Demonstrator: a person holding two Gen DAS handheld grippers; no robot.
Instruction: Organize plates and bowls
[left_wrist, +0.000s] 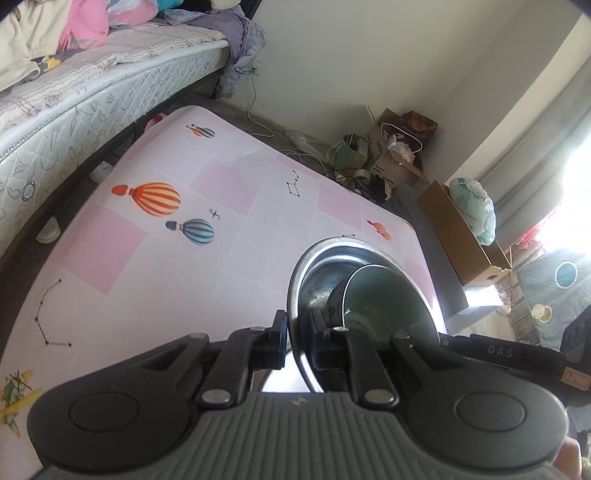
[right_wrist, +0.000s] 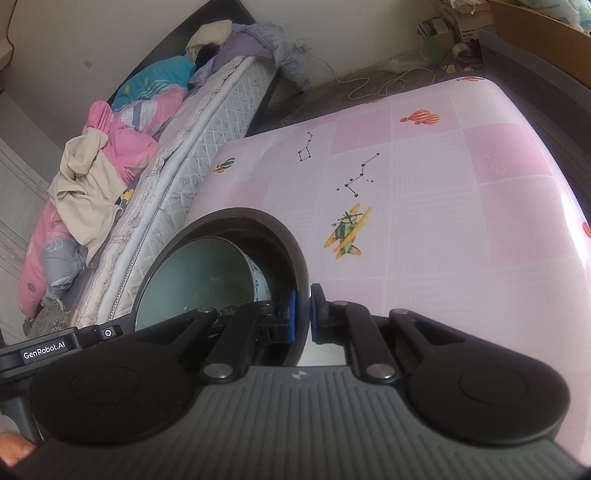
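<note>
Overhead, both grippers (left_wrist: 294, 334) (right_wrist: 303, 317) clamp steel basin (left_wrist: 332, 251) rim, green bowl (left_wrist: 384, 299) inside; tablecloth (left_wrist: 147, 288) beneath, mattress (left_wrist: 92, 110) beside.

The large round stainless-steel basin (left_wrist: 325, 254) hung above the pink balloon-patterned table (left_wrist: 159, 266), over its near part, with a smaller pale-green ceramic bowl (left_wrist: 384, 295) lying inside it. The left gripper (left_wrist: 295, 332) clamped the basin's rim on 1 side of that table, and the right gripper (right_wrist: 303, 314) clamped the opposite rim (right_wrist: 291, 251), 1 finger inside the wall and 1 outside. In the left wrist view, the quilted mattress (left_wrist: 74, 110) ran along the table's left side, with crumpled bedding (left_wrist: 81, 29) on it. Beyond the table's far edge lay cardboard boxes (left_wrist: 399, 147) on the floor, and an open cardboard box (left_wrist: 465, 240) stood just beside its right edge.
</note>
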